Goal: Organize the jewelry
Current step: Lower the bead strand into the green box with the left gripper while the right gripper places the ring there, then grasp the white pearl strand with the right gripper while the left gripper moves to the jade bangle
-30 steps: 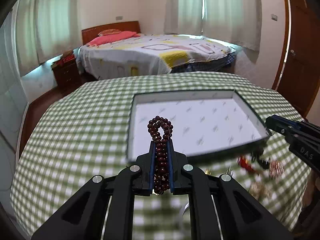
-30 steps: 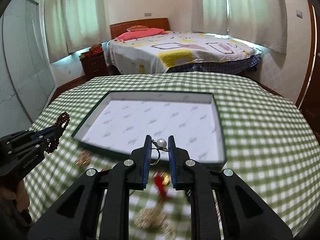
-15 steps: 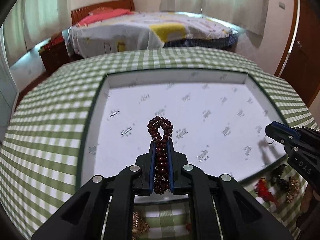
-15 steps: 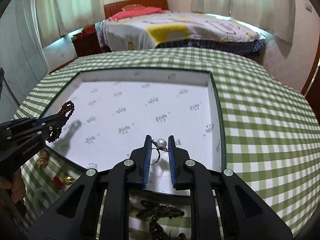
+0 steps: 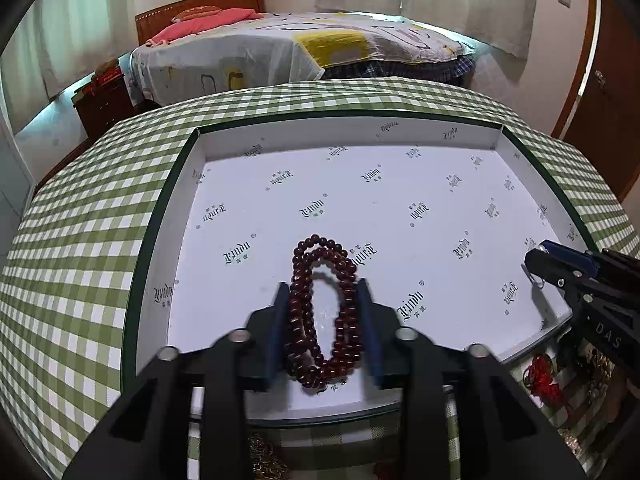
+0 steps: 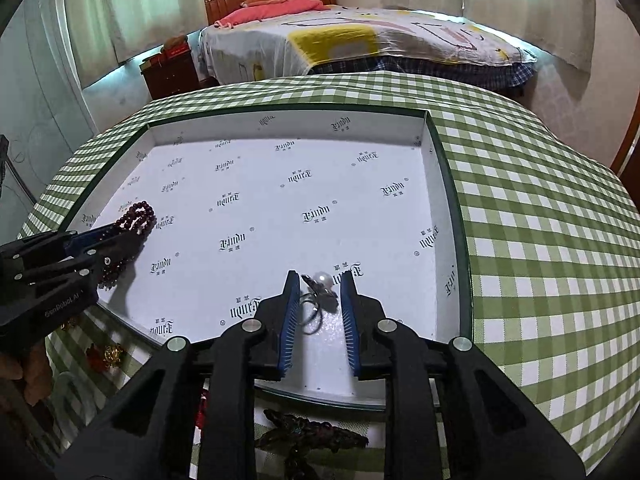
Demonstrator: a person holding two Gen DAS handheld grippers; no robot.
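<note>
Lying between the just-opened left tool pads, bead bracelet, released in tray

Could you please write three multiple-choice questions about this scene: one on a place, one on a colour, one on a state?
1. Where does the bead bracelet lie?
A. on the bed
B. on the white floor of the box
C. on the checked cloth outside the box

2. What colour are the checks of the tablecloth?
A. green and white
B. red and white
C. blue and yellow

3. How do the jaws of the right gripper stand around the pearl ring?
A. shut tight on it
B. apart, not pressing it
C. far from it, above the bed

Answers: 1 B, the dark red beads rest on the printed white paper between the jaws of the left gripper. 2 A, green and white squares cover the table. 3 B, the jaws have just been opening and the ring lies loose between them.
</note>
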